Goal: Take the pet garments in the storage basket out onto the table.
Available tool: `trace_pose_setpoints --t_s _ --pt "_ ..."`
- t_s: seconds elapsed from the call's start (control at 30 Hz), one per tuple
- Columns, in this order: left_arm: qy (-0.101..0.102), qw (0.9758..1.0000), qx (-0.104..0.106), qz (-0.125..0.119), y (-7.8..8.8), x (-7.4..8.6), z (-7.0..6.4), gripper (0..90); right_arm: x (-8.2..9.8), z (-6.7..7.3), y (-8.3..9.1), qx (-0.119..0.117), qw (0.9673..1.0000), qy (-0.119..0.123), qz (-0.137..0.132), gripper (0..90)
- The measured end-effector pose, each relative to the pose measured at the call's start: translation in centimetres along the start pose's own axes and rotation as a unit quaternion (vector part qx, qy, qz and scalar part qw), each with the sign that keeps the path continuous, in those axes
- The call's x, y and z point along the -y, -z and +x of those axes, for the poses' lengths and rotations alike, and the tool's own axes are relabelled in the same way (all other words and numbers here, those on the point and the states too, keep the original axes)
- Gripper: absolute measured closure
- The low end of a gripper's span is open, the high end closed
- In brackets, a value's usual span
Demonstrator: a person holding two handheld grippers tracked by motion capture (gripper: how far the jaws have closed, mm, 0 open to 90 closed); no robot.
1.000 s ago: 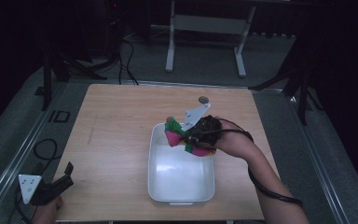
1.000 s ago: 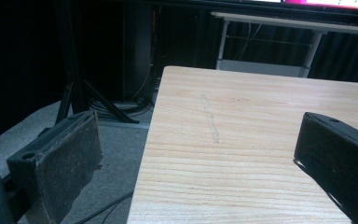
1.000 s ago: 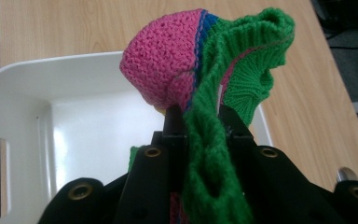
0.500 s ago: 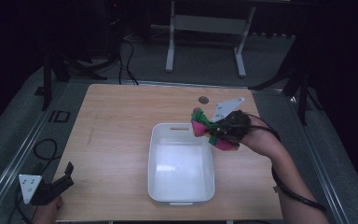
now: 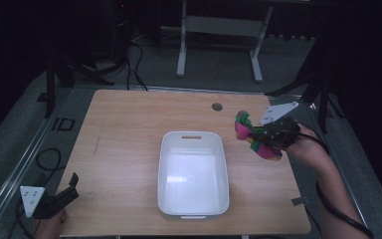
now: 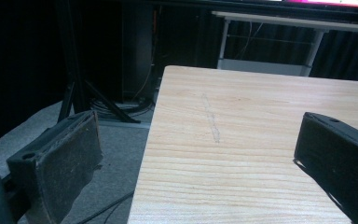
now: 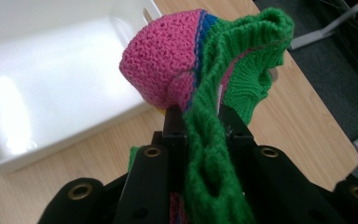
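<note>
1. A dark room with grey floor surrounds the pale wooden counter; a white metal stand behind it fades into shadow.
2. A white rectangular plastic tub sits on the counter, right of centre, its inside bare.
3. The right gripper hangs over the counter just beside the tub's far right corner, its fingers closed tight on a knitted pink, green and blue cloth; the cloth hides the fingertips in the right gripper view.
4. The left gripper is at the counter's near left corner, fingers spread wide and holding nothing, partly cut off at the frame edge.
</note>
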State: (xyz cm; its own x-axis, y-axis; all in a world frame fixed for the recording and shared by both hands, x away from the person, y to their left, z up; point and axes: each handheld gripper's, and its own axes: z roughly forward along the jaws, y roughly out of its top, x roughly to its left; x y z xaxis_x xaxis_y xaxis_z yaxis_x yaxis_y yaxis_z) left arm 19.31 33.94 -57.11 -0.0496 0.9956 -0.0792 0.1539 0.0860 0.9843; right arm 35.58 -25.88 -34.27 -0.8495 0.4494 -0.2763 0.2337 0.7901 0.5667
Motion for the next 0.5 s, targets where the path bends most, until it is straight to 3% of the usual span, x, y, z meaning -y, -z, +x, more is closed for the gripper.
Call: trace_pose_setpoints --t_s 0.27,0.5 --pt "0.0 1.0 0.0 0.0 0.0 0.0 0.0 1.2 1.4 -0.5 -1.1 0.006 0.9998 -0.014 0.012 75.7" --pt "0.002 1.0 0.001 0.0 0.0 0.0 0.0 1.2 3.0 -0.8 -3.6 -0.002 0.9992 -0.035 0.022 75.7"
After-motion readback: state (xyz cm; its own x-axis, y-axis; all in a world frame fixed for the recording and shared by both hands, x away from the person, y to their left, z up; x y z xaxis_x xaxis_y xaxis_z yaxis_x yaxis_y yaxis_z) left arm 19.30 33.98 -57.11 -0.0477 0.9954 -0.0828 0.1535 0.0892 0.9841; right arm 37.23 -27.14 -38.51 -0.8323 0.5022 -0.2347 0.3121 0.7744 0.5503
